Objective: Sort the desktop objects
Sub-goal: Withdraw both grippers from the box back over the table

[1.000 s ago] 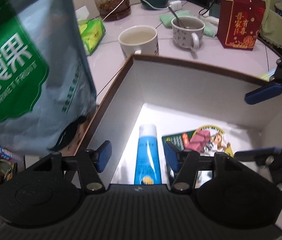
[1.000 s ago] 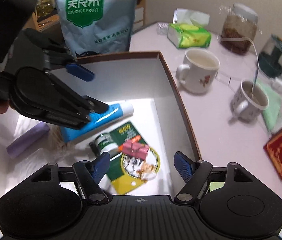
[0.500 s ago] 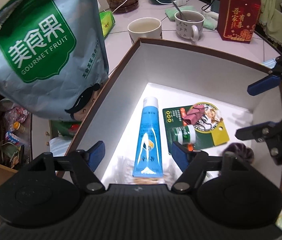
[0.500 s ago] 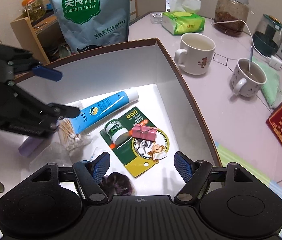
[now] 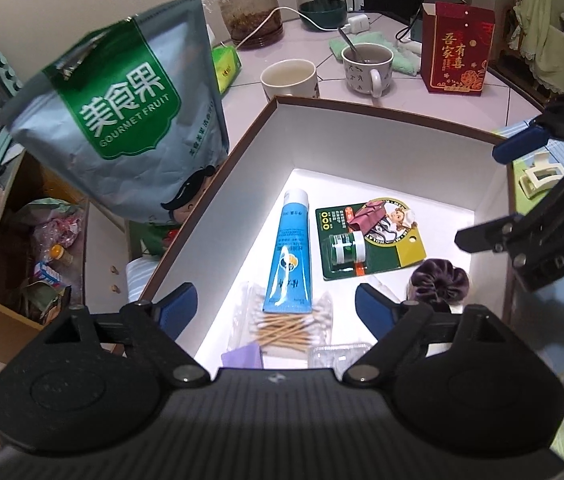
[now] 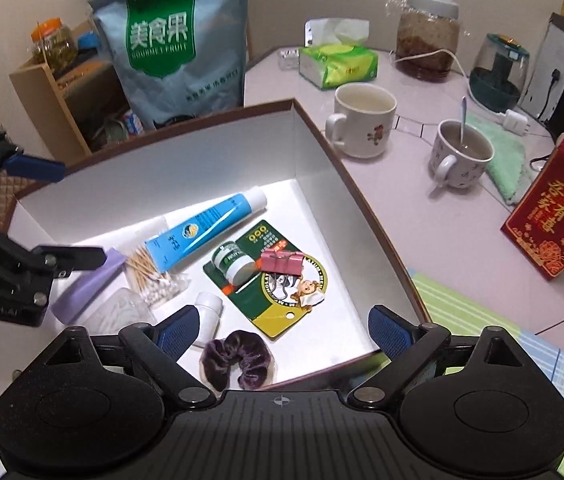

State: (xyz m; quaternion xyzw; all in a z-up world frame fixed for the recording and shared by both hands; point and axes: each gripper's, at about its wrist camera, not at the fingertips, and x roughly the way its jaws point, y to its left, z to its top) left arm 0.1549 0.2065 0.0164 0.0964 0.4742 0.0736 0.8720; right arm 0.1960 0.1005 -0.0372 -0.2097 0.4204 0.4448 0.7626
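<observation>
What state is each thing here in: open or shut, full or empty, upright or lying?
Left gripper: fingers open, empty.
Right gripper: fingers open, empty.
White brown-rimmed cardboard box: open, holding items.
Blue squeeze tube: lying flat, capped.
Pink binder clip: shut, lying on the green card.
Grey-green snack pouch: upright.
Plain white mug: upright.
Patterned mug: upright, spoon inside.
</observation>
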